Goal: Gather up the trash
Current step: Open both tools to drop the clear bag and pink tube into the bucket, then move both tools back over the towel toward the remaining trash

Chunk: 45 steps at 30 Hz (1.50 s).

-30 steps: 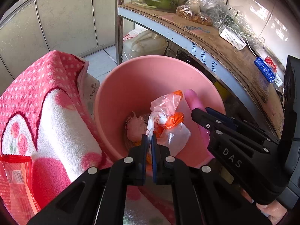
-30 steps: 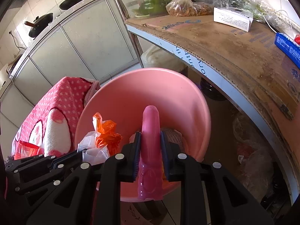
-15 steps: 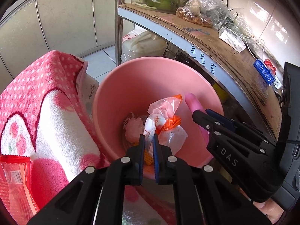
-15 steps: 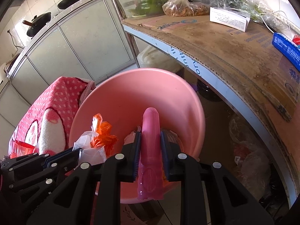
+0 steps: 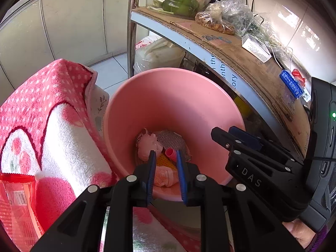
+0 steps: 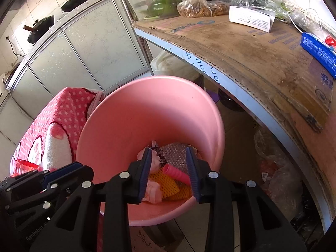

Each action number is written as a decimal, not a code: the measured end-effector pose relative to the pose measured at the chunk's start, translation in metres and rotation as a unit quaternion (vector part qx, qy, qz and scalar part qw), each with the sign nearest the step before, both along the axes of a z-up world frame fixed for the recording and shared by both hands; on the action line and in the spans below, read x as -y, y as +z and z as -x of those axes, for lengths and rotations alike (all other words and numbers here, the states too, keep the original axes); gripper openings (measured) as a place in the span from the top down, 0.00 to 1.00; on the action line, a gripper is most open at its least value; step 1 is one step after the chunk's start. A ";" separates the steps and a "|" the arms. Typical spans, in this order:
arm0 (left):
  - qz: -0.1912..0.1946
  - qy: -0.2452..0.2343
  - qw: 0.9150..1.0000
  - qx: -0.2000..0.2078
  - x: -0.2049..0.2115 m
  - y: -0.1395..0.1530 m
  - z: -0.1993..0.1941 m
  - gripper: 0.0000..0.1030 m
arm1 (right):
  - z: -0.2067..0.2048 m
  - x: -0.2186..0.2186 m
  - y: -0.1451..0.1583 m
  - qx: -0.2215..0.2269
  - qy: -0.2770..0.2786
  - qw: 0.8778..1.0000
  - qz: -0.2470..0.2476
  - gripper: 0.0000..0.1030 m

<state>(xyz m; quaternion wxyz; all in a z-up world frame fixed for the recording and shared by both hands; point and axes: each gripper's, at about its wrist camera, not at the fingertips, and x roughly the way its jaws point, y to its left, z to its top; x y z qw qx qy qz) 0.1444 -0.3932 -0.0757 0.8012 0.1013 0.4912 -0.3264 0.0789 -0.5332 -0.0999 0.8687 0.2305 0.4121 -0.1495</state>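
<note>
Both claws [image 5: 164,157] [image 6: 168,155] gape above binned trash [image 6: 166,178].

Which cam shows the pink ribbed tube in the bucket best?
Right wrist: the tube lies side-on, ribs visible, on the yellow mesh. Left wrist shows only its open end, mostly hidden.

Left of the jaws we see a pink dotted towel [image 5: 52,113]. Above and right of them, a cardboard-lined shelf [image 6: 241,48] carries a green pepper [image 6: 163,3], a white box [image 6: 251,19] and a blue packet [image 6: 319,51].
</note>
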 end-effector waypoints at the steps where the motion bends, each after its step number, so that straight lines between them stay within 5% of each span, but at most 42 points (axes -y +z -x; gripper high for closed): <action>1: 0.001 0.000 1.000 0.000 0.000 0.001 0.000 0.82 | 0.000 0.000 0.000 0.000 0.001 1.000 0.001 0.66; 29: 0.044 -0.009 0.999 0.029 -0.027 0.052 0.023 0.81 | 0.023 -0.021 0.045 0.042 0.016 0.999 0.012 0.66; 45: 0.059 0.014 0.996 0.065 -0.097 0.088 0.048 0.81 | 0.045 -0.061 0.070 0.064 0.056 0.996 -0.006 0.66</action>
